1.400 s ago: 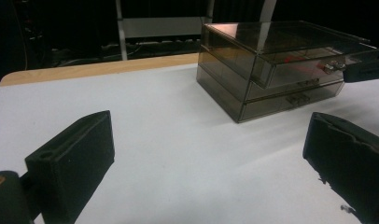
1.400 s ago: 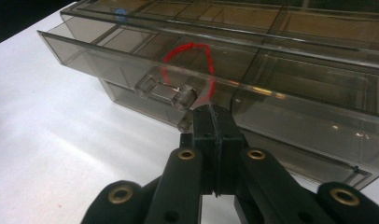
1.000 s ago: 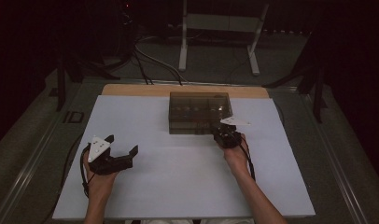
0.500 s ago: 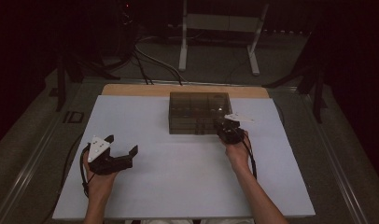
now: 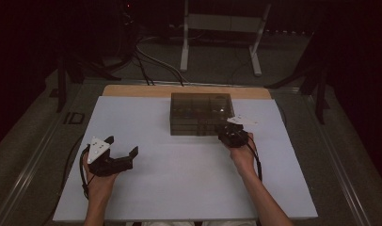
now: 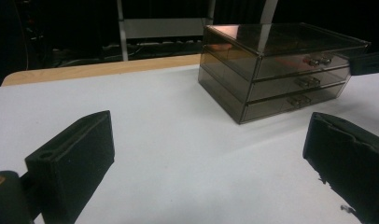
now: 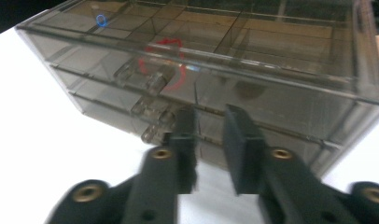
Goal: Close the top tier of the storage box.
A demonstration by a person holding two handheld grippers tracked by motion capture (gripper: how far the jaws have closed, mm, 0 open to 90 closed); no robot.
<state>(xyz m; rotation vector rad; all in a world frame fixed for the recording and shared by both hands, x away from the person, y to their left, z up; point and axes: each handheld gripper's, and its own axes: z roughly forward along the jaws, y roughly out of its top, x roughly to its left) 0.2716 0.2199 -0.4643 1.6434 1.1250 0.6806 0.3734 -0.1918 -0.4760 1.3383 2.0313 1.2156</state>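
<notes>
Since the earlier frames the right claw (image 5: pixel 232 133) has crept a little closer to the drawer box and its jaws have just been opening from shut; nothing sits between them.

Left: left claw (image 5: pixel 121 151) rests low on the white surface (image 5: pixel 179 188), jaws spread wide, holding nothing, well apart from the box. Plenty of bare room around it, with the surface's left edge near.

Centre: smoky clear drawer box (image 5: pixel 201 112) stands toward the far side of the surface, three drawers stacked, small handles (image 7: pixel 150 81) facing the person. Wooden strip (image 5: pixel 132 90) behind it.

Right: right claw (image 7: pixel 210 135) parted narrowly, just before the lower drawer fronts, slightly off to the side of the handles. View is blurred; contact with the box is probably absent, but I cannot be sure.

Risks: box looks light, so a push on the front instead of a clean pinch could slide it back. Narrow gap could miss the handle or catch two handles at once.
</notes>
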